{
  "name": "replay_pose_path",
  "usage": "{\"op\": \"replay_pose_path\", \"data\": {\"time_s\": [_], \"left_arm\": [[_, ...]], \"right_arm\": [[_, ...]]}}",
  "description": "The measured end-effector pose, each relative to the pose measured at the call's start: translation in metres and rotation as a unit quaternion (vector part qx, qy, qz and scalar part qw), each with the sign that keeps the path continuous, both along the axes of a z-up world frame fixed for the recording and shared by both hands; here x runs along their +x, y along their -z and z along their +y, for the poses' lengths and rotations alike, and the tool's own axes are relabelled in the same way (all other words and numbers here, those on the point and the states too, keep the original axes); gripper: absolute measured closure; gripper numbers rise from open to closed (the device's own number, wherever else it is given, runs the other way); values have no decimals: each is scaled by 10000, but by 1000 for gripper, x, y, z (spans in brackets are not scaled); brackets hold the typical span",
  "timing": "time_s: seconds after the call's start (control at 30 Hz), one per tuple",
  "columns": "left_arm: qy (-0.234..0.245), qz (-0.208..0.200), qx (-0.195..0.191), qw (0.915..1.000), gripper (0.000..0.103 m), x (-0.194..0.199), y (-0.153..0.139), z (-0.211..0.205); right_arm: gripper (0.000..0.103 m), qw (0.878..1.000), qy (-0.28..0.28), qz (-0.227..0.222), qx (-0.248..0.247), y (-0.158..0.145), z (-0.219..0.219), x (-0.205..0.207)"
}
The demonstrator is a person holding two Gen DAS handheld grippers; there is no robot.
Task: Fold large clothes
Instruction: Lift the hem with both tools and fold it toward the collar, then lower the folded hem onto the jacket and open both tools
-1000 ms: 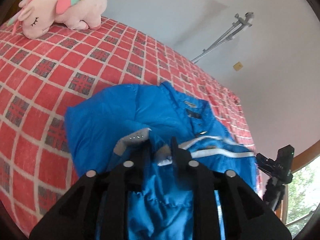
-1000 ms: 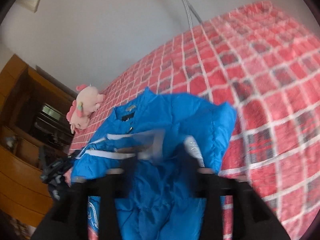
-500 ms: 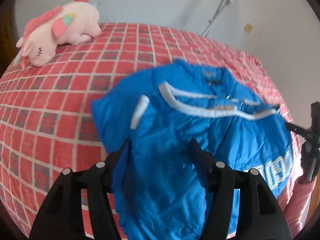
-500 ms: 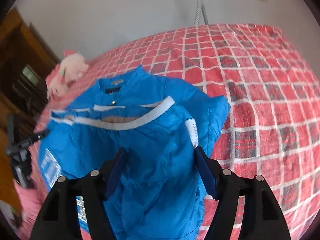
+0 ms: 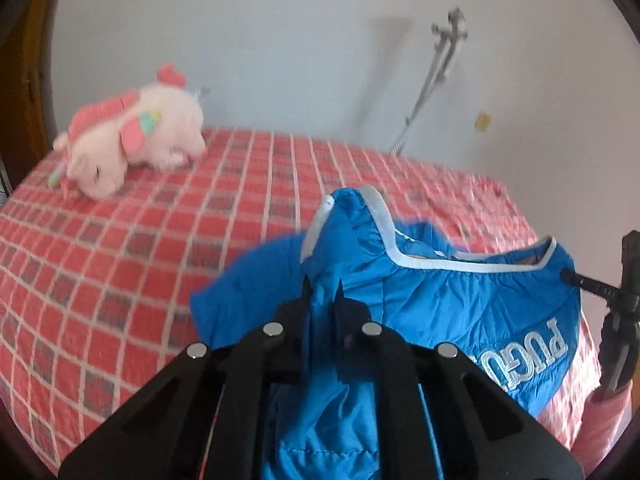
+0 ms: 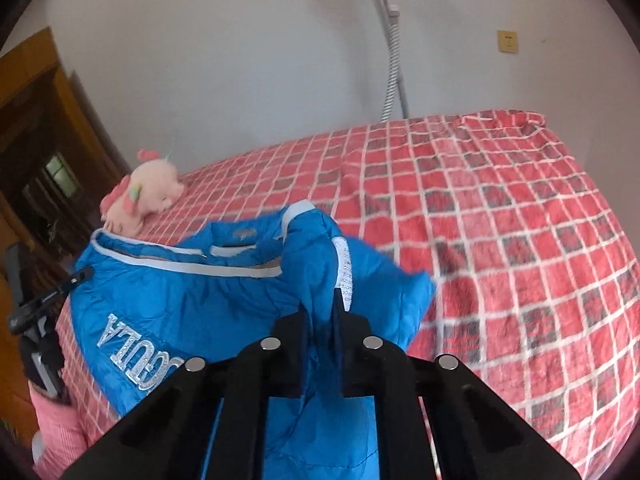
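jacket [image 5: 460,304] on bed [image 5: 120,264], plush toy [image 5: 132,144] behind it

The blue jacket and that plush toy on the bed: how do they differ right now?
The jacket is shiny blue with white trim and lettering; the plush toy is fuzzy and pale pink. The jacket is pinched and lifted at two spots, by the left gripper and the right gripper; the toy lies untouched. The jacket is near the cameras, the toy far back by the wall. Both are soft and on the red checked bedspread.

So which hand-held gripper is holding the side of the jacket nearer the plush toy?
The left hand-held gripper; the plush toy lies on its side of the blue jacket.
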State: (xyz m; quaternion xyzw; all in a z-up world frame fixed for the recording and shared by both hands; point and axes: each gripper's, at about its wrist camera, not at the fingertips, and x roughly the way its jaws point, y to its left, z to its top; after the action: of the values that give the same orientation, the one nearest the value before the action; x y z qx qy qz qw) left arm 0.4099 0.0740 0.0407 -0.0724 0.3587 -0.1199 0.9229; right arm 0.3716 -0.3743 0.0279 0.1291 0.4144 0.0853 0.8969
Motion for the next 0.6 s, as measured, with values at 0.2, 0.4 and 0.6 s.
{"op": "replay_pose_path", "data": {"time_s": [0.2, 0.4, 0.6], "left_arm": [[-287, 18, 277, 9992, 96, 66, 4, -11], [-458, 560, 704, 9949, 96, 117, 54, -20], [-552, 1025, 680, 9909, 89, 134, 104, -7]], "right_arm": [[94, 9995, 267, 152, 95, -8, -9, 67], [94, 9969, 401, 681, -35, 43, -11, 120], [88, 9929, 500, 1083, -10, 102, -12, 129]]}}
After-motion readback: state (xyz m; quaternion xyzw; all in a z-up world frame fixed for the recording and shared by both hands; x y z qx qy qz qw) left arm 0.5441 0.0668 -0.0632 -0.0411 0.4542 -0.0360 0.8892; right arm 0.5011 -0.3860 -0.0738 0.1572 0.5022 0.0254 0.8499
